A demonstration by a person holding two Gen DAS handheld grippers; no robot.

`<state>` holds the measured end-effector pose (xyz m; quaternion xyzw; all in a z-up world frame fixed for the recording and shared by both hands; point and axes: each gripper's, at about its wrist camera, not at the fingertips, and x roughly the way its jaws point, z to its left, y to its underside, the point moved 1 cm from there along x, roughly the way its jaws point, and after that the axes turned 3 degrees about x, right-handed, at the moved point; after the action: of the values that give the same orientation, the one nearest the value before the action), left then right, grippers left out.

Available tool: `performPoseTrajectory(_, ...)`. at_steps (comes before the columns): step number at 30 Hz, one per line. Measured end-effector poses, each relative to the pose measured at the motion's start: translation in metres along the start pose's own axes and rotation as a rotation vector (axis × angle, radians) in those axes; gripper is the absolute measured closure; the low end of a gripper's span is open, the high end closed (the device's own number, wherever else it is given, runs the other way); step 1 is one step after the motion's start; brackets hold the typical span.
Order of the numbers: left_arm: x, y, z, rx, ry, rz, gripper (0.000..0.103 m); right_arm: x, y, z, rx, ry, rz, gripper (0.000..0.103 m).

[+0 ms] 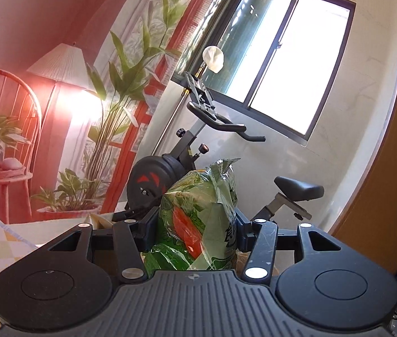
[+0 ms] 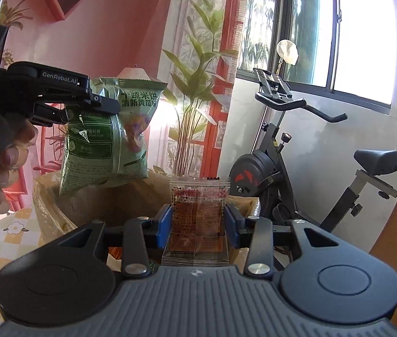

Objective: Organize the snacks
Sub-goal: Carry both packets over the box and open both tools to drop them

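Observation:
My left gripper (image 1: 197,221) is shut on a green snack bag (image 1: 198,196) with an orange patch, which stands upright between the dark pads. From the right wrist view, the same left gripper (image 2: 105,106) comes in from the left. It pinches the green bag (image 2: 119,140) near its top, and the bag hangs in the air above an open cardboard box (image 2: 131,193). My right gripper (image 2: 198,221) is shut on a clear packet (image 2: 198,210) with red-brown contents, squeezed between the blue pads just in front of the box.
A person's hand (image 2: 4,151) grips the left tool's handle. A flower-patterned checked cloth (image 2: 10,233) covers the table under the box. Behind stand an exercise bike (image 2: 268,168), tall potted plants (image 2: 195,106), a lit lamp (image 1: 66,64) and a window (image 1: 296,64).

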<state>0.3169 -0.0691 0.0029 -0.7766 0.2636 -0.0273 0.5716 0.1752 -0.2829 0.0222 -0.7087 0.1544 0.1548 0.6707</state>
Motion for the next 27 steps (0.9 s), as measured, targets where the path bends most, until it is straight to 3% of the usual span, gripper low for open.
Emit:
performPoseTrajectory(6,0.015,0.024,0.023,0.022,-0.095,0.119,0.046,0.017,0.004,-0.007,0.018,0.007,0.025,0.061)
performPoseTrajectory(8,0.012,0.024,0.031,0.011,-0.108,0.142,0.041,0.022,0.004,-0.008,0.025,0.005,0.030,0.061)
performPoseTrajectory(9,0.010,0.023,0.034,0.013,-0.105,0.150,0.033,0.027,0.004,-0.008,0.029,0.003,0.036,0.061)
performPoseTrajectory(10,0.006,0.022,0.034,0.027,-0.111,0.150,0.028,0.031,0.003,-0.008,0.032,0.002,0.040,0.061)
performPoseTrajectory(15,-0.006,0.012,0.036,0.079,-0.149,0.136,0.026,0.053,-0.003,-0.008,0.069,0.007,0.059,0.058)
performPoseTrajectory(20,-0.016,0.005,0.031,0.122,-0.188,0.132,0.023,0.070,-0.009,-0.009,0.091,0.000,0.102,0.037)
performPoseTrajectory(27,-0.038,0.006,0.024,0.178,-0.243,0.152,0.021,0.051,-0.001,-0.005,0.093,-0.030,0.121,0.037)
